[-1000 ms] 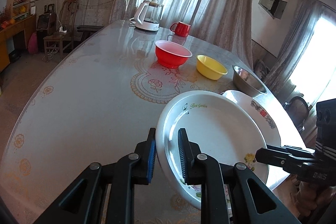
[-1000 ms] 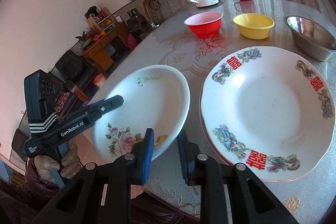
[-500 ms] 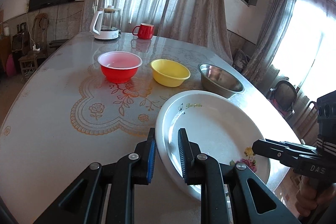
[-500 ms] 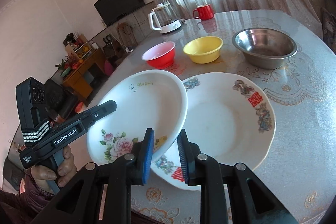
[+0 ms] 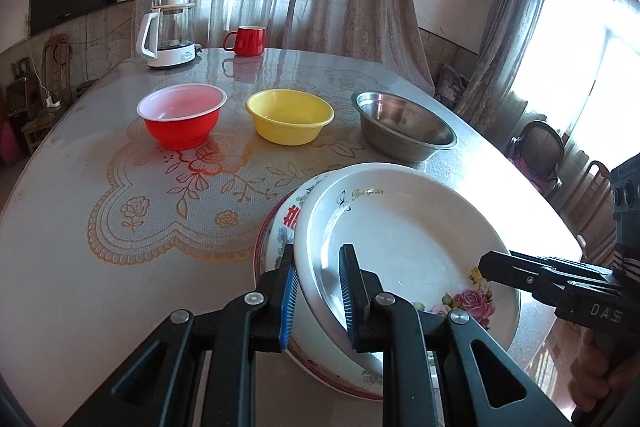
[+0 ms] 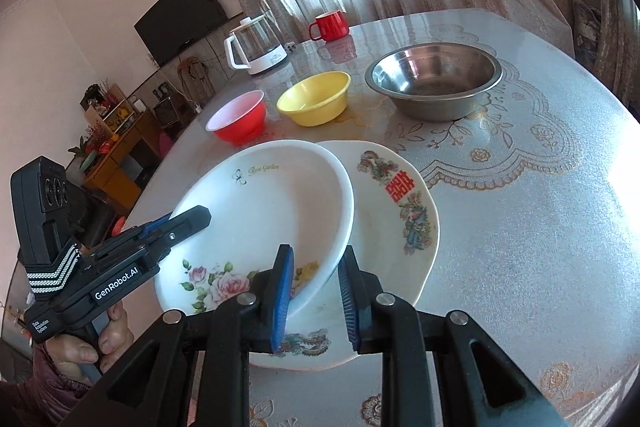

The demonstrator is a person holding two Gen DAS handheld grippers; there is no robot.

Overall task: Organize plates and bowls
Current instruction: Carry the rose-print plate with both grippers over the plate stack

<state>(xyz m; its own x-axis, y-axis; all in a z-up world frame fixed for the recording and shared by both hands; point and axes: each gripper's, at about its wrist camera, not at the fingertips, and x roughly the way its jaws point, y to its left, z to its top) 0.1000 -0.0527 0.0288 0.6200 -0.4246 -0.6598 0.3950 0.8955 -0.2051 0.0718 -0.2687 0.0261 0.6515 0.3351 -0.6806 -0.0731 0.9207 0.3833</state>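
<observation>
Patterned plate (image 6: 400, 195): largely covered by rose plate (image 6: 264, 211). Person's hand (image 5: 596, 387): cut by frame edge. Shelf clutter (image 6: 108, 115): too small to identify.

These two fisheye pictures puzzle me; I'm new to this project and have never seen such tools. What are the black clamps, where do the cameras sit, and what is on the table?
No robot is here. A person holds a hand-held clamp tool in each hand, and a camera on each tool looks forward along its two fingers. One picture comes from the left gripper, the other from the right gripper; each view also shows the other tool from the side.

Both grippers are closed on the rim of the same rose plate, on opposite sides, holding it tilted over a second plate with red characters that lies on the table.

Farther back stand a red bowl, a yellow bowl and a steel bowl in a row, then a glass kettle and a red mug.
</observation>
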